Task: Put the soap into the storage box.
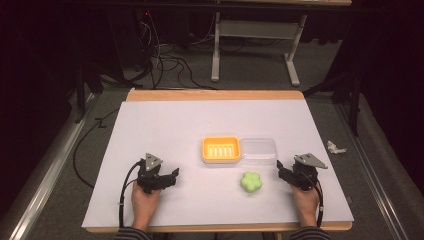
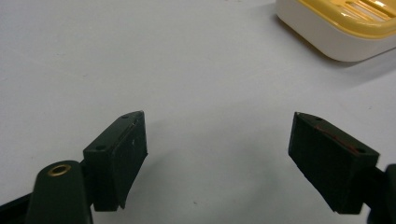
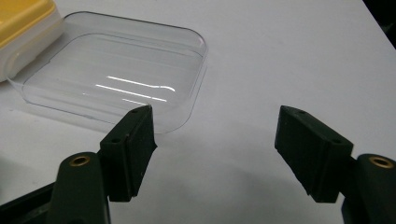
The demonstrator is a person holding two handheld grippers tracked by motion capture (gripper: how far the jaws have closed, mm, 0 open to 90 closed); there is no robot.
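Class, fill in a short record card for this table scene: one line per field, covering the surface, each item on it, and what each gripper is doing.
surface: white sheet on a wooden table
soap dish: yellow dish, near the centre
lid: clear lid, lying right beside the dish
soap: green flower-shaped soap, in front of the lid
left gripper: jaws open, nothing between them
right gripper: jaws open, empty, beside the lid

— How do we hold our left gripper?
— Low, jaws spread wide, nothing between.
— And our right gripper?
— The same, both hands near the table's front.
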